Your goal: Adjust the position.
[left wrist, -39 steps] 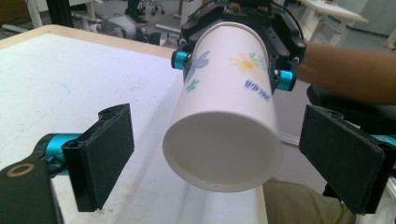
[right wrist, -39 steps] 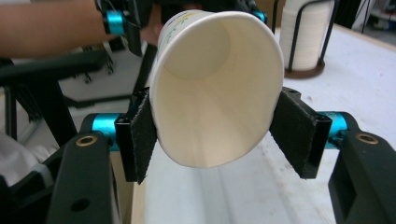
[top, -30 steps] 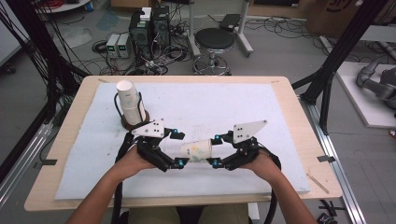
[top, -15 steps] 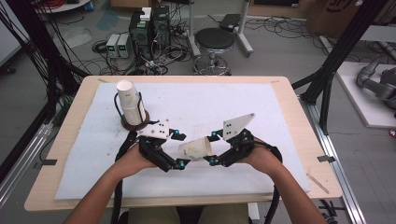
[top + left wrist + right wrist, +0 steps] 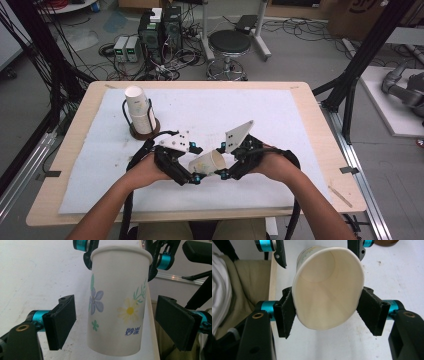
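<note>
Thin white paper, printed with a blue flower, a yellow daisy and green sprigs — that is the cup (image 5: 207, 162) I have between my two grippers, held in the air just above the white cloth (image 5: 300, 120) near the front edge of the bench (image 5: 310, 92). Its long axis lies roughly sideways, running from one hand to the other: the open mouth faces my right gripper (image 5: 225, 172), the closed bottom points toward my left gripper (image 5: 192, 177). In the right gripper view the rolled rim (image 5: 328, 287) sits between the black fingers (image 5: 285, 313), which press it on both sides, and the mouth looks squeezed from a circle into an oval, so I judge the right has it firmly and that the wall is soft enough to buckle if I press harder. In the left gripper view the fingers (image 5: 61, 322) stand wide apart with a clear gap on each side of the cup's body, touching nothing; they bracket its lower half. So the move ahead, as I read it, turns on the left fingers closing straight across the tapered wall, where the cup narrows and could slip toward its bottom. The finger pads look like matte, ribbed rubber, which should grip smooth paper well. Back left on the cloth a stack of like cups (image 5: 140, 112) stands upright in a dark round holder (image 5: 145, 132), well apart from both hands.
</note>
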{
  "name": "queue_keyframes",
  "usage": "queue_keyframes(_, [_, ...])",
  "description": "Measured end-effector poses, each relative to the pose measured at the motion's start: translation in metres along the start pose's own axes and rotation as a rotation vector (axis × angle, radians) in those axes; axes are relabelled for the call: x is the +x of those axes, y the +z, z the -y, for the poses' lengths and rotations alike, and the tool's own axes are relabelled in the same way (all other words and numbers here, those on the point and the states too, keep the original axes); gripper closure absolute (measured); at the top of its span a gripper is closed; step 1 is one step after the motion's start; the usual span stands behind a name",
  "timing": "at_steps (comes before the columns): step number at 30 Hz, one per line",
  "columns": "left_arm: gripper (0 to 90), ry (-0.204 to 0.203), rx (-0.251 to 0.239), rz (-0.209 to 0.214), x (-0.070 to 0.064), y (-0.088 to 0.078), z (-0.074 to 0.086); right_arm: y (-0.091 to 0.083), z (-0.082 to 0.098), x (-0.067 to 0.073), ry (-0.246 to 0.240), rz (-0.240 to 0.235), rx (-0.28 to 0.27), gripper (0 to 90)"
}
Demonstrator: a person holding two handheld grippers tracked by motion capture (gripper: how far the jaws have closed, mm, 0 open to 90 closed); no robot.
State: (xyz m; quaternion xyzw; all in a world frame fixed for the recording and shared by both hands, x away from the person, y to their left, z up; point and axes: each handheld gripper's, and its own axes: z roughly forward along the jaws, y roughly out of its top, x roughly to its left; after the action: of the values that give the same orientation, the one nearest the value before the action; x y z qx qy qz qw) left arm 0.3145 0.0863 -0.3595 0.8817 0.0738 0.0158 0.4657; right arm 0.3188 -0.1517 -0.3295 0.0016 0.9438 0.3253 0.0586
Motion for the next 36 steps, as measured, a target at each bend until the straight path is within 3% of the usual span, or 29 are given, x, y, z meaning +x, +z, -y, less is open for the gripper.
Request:
queue_keyframes(6, [18.5,-0.013,0.020,0.017,0.001,0.004,0.000,0.003,-0.009,-0.001,-0.015,-0.017,0.067,34.8])
queue_keyframes(24, [30.4,-0.006,0.104,0.068,0.002,0.016,0.002,0.013,-0.020,0.003,-0.051,-0.057,0.164,34.8])
queue_keyframes(27, [34.8,0.015,0.113,0.087,0.000,0.019,0.002,0.015,-0.021,0.003,-0.062,-0.062,0.168,34.8])
queue_keyframes(36, [36.6,0.001,0.093,0.090,0.000,0.019,0.004,0.015,-0.022,0.004,-0.058,-0.068,0.165,32.6])
